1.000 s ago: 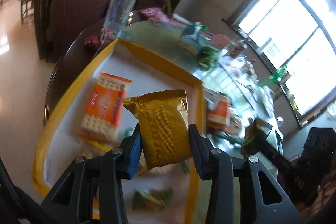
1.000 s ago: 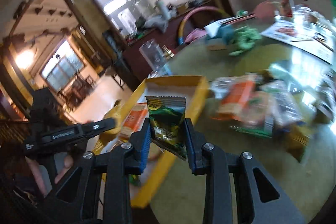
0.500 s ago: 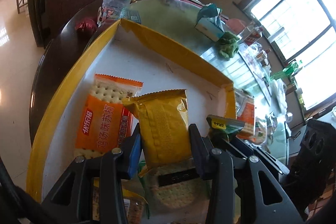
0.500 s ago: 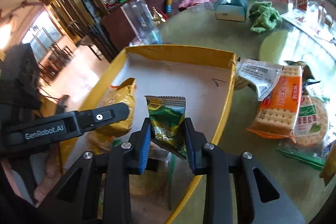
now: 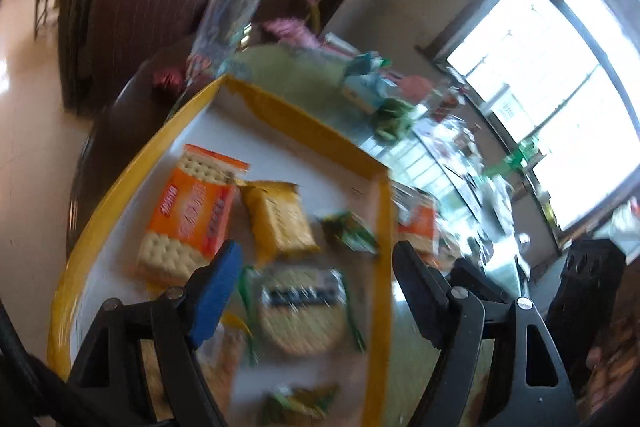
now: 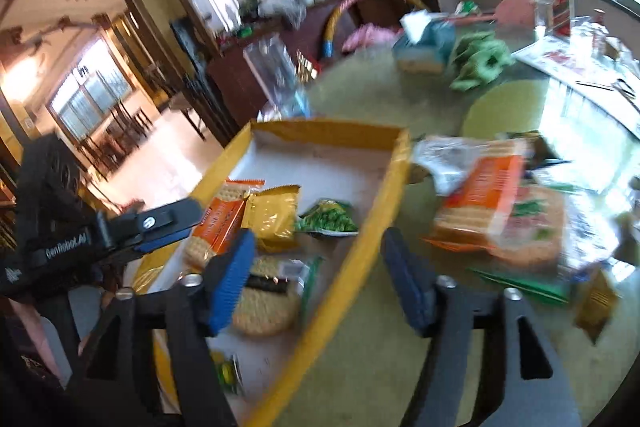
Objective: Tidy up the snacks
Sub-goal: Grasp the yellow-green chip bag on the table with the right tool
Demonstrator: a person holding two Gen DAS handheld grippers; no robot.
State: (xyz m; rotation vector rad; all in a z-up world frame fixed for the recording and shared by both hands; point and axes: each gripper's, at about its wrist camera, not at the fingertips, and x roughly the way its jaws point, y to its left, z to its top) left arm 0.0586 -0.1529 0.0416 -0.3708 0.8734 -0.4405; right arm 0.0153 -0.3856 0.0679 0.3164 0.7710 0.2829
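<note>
A yellow-rimmed tray (image 5: 304,119) (image 6: 360,259) with a white floor holds an orange cracker pack (image 5: 188,215) (image 6: 220,223), a yellow snack packet (image 5: 280,219) (image 6: 272,215), a small green packet (image 5: 352,231) (image 6: 328,219) and a round cracker pack (image 5: 300,311) (image 6: 264,303). My left gripper (image 5: 316,267) is open and empty above the tray. My right gripper (image 6: 320,267) is open and empty above the tray's right rim. The left gripper also shows in the right wrist view (image 6: 160,227), at the tray's left side.
More snack packs (image 6: 500,223) lie loose on the green table right of the tray. A tissue box (image 6: 424,47), a green cloth (image 6: 480,63) and a clear plastic cup (image 6: 276,75) stand behind. The table's dark edge and the floor lie to the left.
Both grippers have opened. The yellow packet and the green packet now lie in the tray, and both grippers have drawn back from them.
</note>
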